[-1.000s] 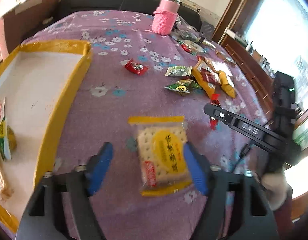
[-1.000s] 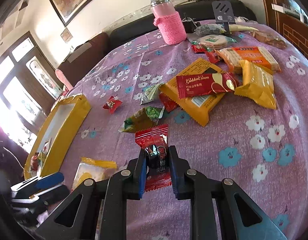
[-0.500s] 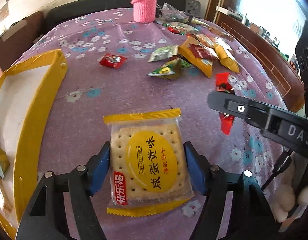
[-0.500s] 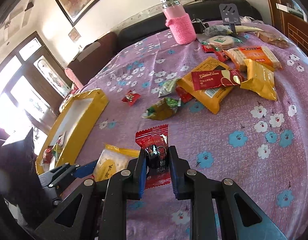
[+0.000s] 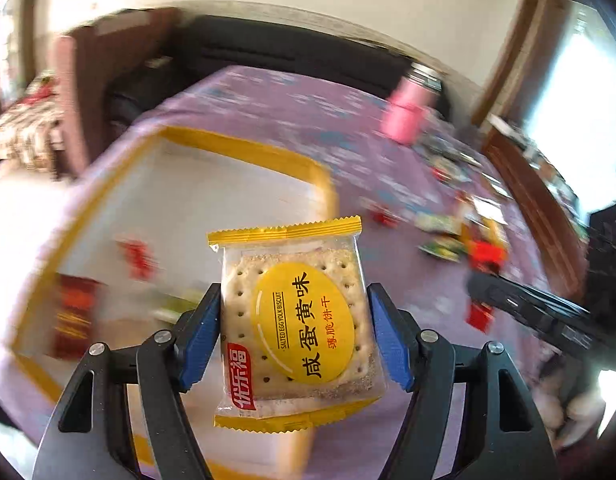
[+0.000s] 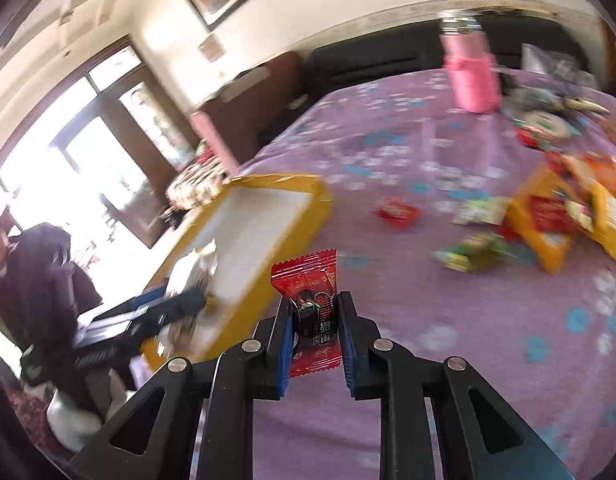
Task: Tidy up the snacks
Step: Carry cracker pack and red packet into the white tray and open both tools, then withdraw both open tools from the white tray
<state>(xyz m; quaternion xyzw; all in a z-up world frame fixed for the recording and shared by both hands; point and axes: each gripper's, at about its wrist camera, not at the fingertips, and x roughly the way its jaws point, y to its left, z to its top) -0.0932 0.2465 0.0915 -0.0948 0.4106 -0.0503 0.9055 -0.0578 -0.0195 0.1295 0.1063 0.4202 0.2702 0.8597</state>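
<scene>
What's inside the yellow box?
The left view shows the box holding blurred snack packets: red ones and something green. The cracker pack in the left gripper covers part of the box floor, so more may be hidden.

I hold a clear, yellow-edged cracker packet [image 5: 297, 320] upright between my left fingers, above the yellow-rimmed white tray [image 5: 243, 148]. A small red candy wrapper [image 6: 312, 308] stands pinched in my right fingers, beside that tray's corner.

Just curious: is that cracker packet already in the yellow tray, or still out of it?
Out: the cracker packet is held above the yellow tray, pinched between the left gripper's blue fingers.
</scene>
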